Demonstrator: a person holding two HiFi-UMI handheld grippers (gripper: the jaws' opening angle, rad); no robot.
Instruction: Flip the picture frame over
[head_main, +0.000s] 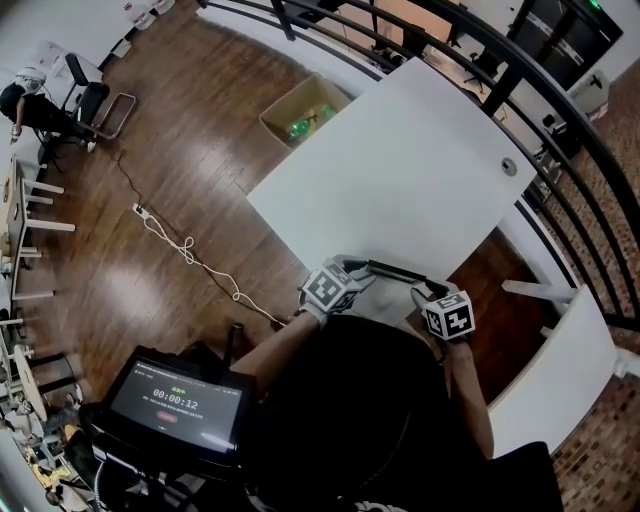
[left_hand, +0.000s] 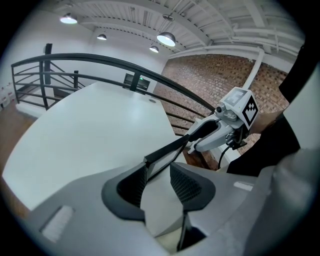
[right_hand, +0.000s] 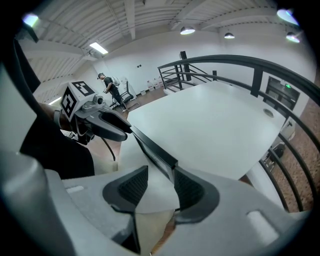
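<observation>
A slim black picture frame stands raised on its long edge over the near edge of the white table. My left gripper holds its left end and my right gripper its right end. In the left gripper view the frame has one corner between the pads of the left gripper. Its far end sits in the right gripper's fingertips. In the right gripper view the frame runs from the right gripper to the left gripper. Both look shut on it.
An open cardboard box stands on the wood floor beyond the table's left corner. A dark curved railing runs behind the table. A white cable trails across the floor, and a screen sits at lower left. A white bench lies at the right.
</observation>
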